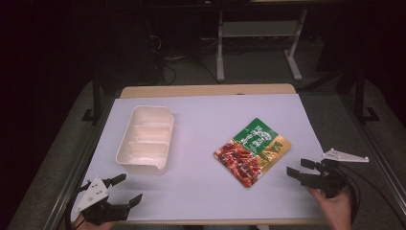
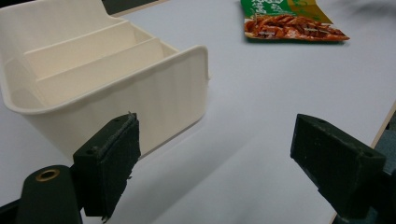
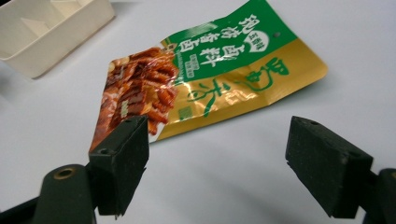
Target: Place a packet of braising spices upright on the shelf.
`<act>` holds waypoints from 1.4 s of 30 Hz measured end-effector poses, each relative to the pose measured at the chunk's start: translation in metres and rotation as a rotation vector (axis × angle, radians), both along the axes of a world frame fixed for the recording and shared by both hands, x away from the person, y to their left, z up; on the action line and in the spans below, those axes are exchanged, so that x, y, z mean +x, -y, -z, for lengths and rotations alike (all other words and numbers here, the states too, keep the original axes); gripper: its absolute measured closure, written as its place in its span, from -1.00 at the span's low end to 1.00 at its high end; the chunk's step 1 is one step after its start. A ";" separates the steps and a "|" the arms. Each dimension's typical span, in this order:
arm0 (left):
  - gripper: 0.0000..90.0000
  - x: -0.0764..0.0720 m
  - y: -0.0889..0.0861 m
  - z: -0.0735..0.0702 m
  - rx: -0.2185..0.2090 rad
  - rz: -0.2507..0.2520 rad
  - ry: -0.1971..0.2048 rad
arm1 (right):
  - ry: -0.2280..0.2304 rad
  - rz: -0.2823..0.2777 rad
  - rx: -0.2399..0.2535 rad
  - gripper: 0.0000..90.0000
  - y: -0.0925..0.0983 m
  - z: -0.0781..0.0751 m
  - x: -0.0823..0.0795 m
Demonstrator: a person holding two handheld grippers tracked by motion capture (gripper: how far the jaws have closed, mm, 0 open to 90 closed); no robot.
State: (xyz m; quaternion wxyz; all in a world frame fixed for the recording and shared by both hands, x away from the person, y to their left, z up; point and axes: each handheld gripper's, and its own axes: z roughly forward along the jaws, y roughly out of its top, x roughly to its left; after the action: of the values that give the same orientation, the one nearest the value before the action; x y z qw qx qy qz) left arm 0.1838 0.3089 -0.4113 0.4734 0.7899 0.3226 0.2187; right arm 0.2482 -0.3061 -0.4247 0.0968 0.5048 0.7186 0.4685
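A cream plastic tray (image 1: 123,152) with three empty compartments stands left of centre on the white table; in the left gripper view the tray (image 2: 154,93) is close ahead. A flat snack packet (image 1: 253,151), green, gold and red, lies right of centre, and the packet (image 3: 210,74) lies just beyond the right gripper's jaws. My left gripper (image 1: 128,189) rests at the front left corner, open and empty, near the tray's front end. At the front right my right gripper (image 1: 300,168) is open and empty, a short way from the packet's right edge.
The white table top (image 1: 206,120) has a wooden strip along its far edge. Beyond it are a dark floor, white desk legs (image 1: 220,48) and cables. Metal frame rails run along both sides of the table.
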 end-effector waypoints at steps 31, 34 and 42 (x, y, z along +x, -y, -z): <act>-0.67 0.000 -0.002 0.001 0.000 -0.002 0.000 | -0.166 -0.020 -0.098 -0.43 0.002 0.005 0.126; -0.67 0.000 -0.002 0.000 0.002 -0.002 0.004 | -0.186 -0.020 -0.081 -0.34 0.007 0.009 0.127; -0.67 -0.001 -0.001 0.000 0.005 0.001 0.004 | -0.213 -0.044 0.001 -0.01 0.014 0.017 0.119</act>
State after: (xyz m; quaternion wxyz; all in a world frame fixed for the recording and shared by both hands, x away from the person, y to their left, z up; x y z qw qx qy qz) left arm 0.1832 0.3095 -0.4115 0.4722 0.7909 0.3206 0.2206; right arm 0.3672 -0.3205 -0.4418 0.0093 0.5360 0.7355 0.4142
